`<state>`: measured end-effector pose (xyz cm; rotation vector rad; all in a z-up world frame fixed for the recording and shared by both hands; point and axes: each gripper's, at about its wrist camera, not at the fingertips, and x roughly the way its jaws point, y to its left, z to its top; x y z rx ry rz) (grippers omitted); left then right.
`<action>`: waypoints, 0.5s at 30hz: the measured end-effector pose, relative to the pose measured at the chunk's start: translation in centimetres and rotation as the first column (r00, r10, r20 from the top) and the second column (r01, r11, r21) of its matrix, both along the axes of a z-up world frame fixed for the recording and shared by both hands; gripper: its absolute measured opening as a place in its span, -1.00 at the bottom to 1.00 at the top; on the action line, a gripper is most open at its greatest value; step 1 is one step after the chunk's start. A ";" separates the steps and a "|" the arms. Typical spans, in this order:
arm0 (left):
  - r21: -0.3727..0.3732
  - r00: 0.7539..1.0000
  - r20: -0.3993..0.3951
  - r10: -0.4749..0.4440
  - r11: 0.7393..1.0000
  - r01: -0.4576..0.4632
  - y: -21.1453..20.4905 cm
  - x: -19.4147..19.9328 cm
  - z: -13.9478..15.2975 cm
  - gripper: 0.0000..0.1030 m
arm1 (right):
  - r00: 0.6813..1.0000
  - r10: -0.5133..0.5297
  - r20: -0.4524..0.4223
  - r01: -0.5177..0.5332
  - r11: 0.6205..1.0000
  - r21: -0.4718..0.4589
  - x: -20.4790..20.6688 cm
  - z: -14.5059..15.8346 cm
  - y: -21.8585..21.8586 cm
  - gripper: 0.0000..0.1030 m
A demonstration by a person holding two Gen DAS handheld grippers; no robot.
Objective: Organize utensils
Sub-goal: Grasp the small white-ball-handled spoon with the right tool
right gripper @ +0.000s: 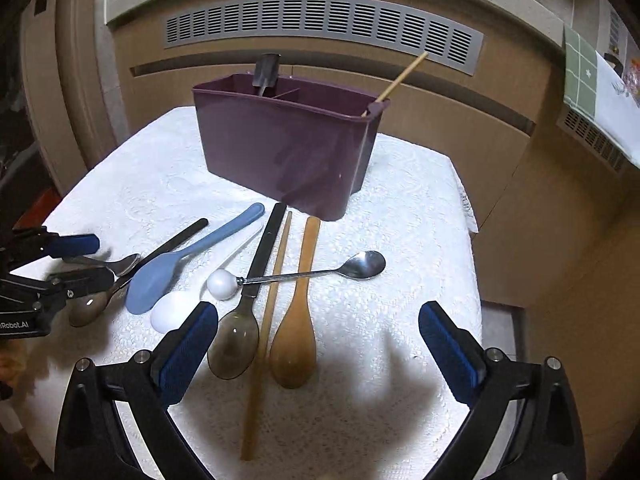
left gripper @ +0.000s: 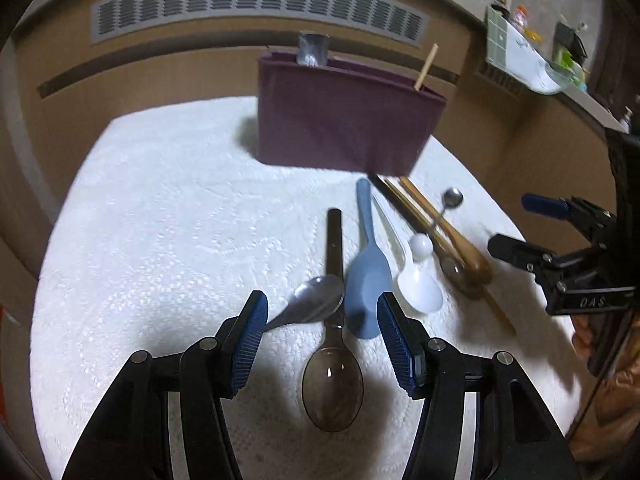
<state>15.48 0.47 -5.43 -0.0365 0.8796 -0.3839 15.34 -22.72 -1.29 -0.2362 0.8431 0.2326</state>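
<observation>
A purple divided caddy (left gripper: 340,128) (right gripper: 288,152) stands at the back of the white cloth, with a dark utensil (right gripper: 266,72) and a chopstick (right gripper: 400,78) sticking out of it. In front lie a steel spoon (left gripper: 316,300), two smoky spoons (left gripper: 332,384) (right gripper: 236,344), a blue spoon (left gripper: 366,280) (right gripper: 180,264), a white spoon (right gripper: 172,316), a ball-ended teaspoon (right gripper: 366,266), a wooden spoon (right gripper: 296,340) and a chopstick (right gripper: 264,340). My left gripper (left gripper: 322,340) is open low over the steel spoon and one smoky spoon. My right gripper (right gripper: 318,352) is wide open above the wooden spoon, holding nothing.
The white cloth (right gripper: 400,208) covers a small table whose right edge drops off close to the utensils. A panelled wall with a vent grille (right gripper: 320,20) rises behind the caddy. A cluttered shelf (left gripper: 532,52) is at the far right.
</observation>
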 end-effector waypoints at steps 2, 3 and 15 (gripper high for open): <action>0.010 0.999 -0.021 -0.034 0.999 0.034 -0.4 0.7 0.0 0.13 | 1.000 -0.012 -0.005 0.012 1.000 0.012 0.0 -0.2 -0.4 0.93; 0.015 0.998 -0.031 -0.051 0.999 0.052 -0.6 0.9 -0.1 0.13 | 1.000 -0.019 -0.005 0.019 1.000 0.013 -0.1 -0.3 -0.6 0.93; 0.129 0.996 0.075 0.050 0.990 -0.060 -1.3 0.4 1.3 0.13 | 0.987 -0.074 -0.141 0.102 0.975 0.200 3.5 -1.8 -2.4 0.07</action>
